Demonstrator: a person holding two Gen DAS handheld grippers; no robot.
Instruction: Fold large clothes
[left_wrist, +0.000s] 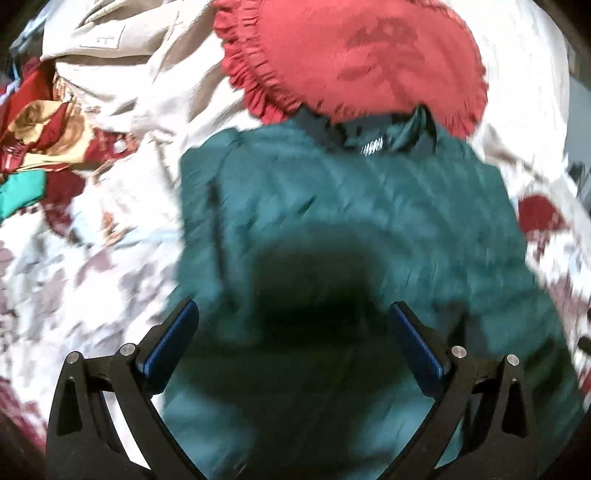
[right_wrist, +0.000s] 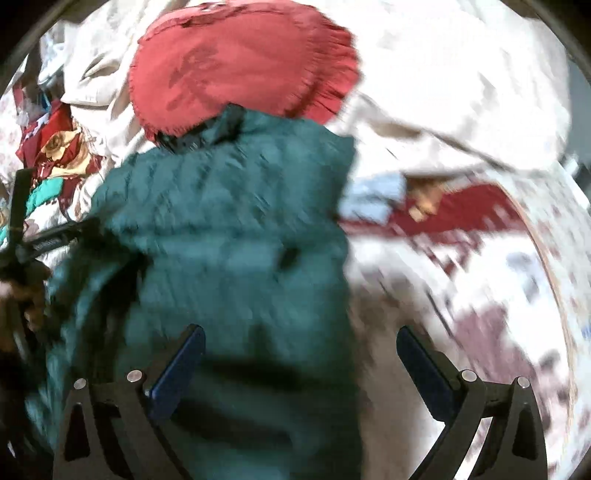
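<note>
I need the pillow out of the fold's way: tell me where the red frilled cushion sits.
In both wrist views the red frilled cushion lies at the top of the picture, on the floral bedspread, its lower edge overlapping the collar end of the green jacket.

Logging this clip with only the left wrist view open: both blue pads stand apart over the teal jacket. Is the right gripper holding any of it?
Observer: No. The right gripper is open over the teal jacket's right edge, with nothing pinched between its pads.
Operator: What lies to the right of that edge?
Observer: Bare floral bedsheet, with a light blue cloth lying right beside the jacket.
Operator: Can you see my left gripper from there?
Observer: Only a dark piece of its frame at the left edge of the picture, with a hand below it. Its pads are out of that picture.
</note>
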